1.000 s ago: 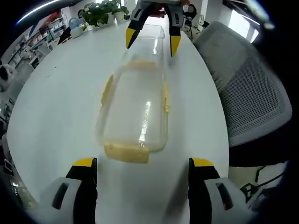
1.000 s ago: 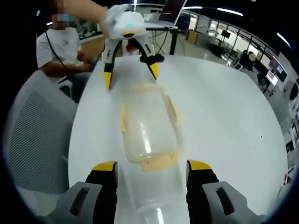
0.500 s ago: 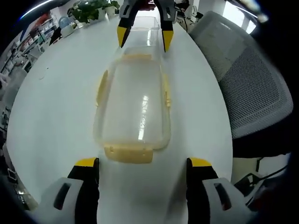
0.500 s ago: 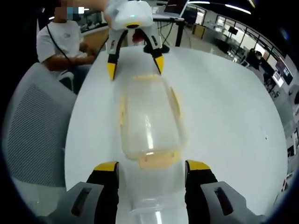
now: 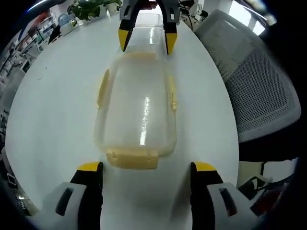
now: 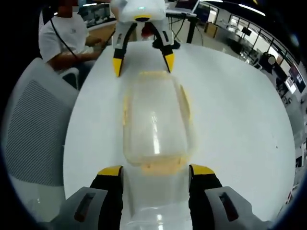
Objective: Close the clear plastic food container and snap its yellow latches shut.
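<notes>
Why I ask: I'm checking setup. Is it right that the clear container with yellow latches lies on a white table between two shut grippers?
Not quite: both grippers are open. The left gripper and right gripper flank the container on the white table, seen in both gripper views.

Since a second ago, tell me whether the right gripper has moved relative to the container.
Yes. In the left gripper view the right gripper has closed in on the container's far yellow latch; its tips now flank that end.
</notes>
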The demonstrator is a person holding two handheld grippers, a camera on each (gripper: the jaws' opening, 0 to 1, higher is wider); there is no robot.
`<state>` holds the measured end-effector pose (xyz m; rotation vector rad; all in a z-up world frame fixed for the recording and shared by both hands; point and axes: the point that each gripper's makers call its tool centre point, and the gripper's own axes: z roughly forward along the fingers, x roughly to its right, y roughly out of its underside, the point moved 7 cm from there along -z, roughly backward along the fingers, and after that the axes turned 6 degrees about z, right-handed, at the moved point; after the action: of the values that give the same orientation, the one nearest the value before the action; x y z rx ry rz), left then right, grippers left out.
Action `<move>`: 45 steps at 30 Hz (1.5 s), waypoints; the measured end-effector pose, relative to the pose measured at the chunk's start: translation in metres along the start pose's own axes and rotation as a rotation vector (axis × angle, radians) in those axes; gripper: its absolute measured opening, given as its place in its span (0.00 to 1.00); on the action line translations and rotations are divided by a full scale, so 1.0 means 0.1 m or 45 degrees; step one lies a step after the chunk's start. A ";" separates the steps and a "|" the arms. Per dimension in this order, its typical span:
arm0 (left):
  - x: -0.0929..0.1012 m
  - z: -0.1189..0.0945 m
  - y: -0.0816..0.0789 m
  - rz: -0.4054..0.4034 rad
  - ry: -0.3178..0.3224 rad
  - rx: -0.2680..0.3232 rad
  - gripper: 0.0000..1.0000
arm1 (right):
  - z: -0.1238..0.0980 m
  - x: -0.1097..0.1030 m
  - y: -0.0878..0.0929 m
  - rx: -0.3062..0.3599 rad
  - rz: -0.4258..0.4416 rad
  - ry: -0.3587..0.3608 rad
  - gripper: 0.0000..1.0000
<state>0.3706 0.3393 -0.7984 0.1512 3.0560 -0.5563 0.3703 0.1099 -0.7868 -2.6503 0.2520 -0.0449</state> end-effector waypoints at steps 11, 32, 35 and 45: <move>-0.07 -0.01 -0.01 -0.017 -0.005 -0.010 0.69 | 0.06 0.04 0.02 -0.051 -0.011 -0.018 0.48; -0.12 0.00 -0.08 -0.065 -0.024 0.005 0.48 | 0.12 0.06 0.00 -0.044 -0.007 -0.012 0.40; -0.11 0.00 -0.09 -0.046 -0.020 0.009 0.47 | 0.11 0.06 -0.01 -0.043 -0.007 -0.015 0.40; -0.12 -0.01 -0.08 -0.040 -0.014 0.018 0.39 | 0.13 0.07 -0.01 -0.061 -0.003 -0.040 0.39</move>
<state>0.3814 0.3317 -0.7938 0.1004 3.0493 -0.5782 0.3784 0.1151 -0.7981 -2.6962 0.2429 0.0018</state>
